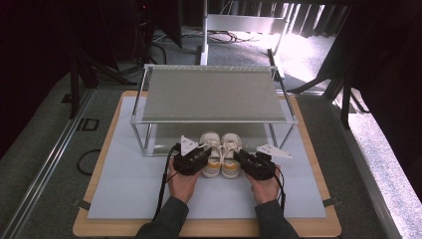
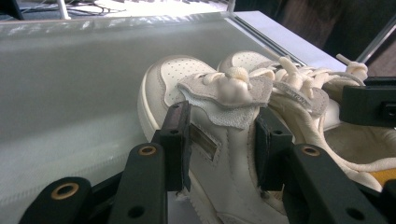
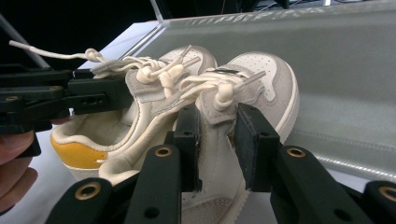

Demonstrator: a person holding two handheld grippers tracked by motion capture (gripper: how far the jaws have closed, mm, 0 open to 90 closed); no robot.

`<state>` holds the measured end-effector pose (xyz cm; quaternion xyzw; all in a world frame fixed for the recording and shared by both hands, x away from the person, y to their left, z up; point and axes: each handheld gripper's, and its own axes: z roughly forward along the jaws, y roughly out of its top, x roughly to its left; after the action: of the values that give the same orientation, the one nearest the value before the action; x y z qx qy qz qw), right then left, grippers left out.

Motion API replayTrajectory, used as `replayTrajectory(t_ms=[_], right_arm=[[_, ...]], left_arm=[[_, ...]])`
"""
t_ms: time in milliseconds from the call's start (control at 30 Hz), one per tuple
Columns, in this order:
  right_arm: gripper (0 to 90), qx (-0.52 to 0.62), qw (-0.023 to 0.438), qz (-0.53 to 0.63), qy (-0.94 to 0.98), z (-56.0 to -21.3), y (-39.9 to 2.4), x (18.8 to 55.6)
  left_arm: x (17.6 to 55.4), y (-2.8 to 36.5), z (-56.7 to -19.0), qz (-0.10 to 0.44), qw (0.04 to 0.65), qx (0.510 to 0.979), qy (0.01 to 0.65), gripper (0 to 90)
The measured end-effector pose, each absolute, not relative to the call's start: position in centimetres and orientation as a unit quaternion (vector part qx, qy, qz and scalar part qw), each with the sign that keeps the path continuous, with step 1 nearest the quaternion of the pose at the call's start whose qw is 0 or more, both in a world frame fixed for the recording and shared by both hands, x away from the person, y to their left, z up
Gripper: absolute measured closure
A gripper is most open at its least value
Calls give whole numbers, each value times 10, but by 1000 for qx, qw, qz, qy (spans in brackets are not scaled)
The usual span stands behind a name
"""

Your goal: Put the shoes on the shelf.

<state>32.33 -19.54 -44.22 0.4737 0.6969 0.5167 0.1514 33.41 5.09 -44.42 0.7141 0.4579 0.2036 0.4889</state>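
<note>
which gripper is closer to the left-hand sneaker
Left. The left gripper is clamped on the left sneaker; the right gripper grips the right sneaker beside it.

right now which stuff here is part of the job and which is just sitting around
Part of the job:
- left shoe, clamped by the left gripper
- right shoe, clamped by the right gripper
- shelf rack, just ahead of the shoes

Just about:
- white mat
- wooden board
- cables on the floor behind
</note>
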Motion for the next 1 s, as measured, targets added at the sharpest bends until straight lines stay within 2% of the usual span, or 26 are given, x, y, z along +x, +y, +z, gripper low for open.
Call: replayTrajectory(t_ms=[1000], right_arm=[[712, 486, 155, 540, 669, -460, -193, 379]], left_arm=[[378, 34, -456, 284, 477, 682, 477, 639]])
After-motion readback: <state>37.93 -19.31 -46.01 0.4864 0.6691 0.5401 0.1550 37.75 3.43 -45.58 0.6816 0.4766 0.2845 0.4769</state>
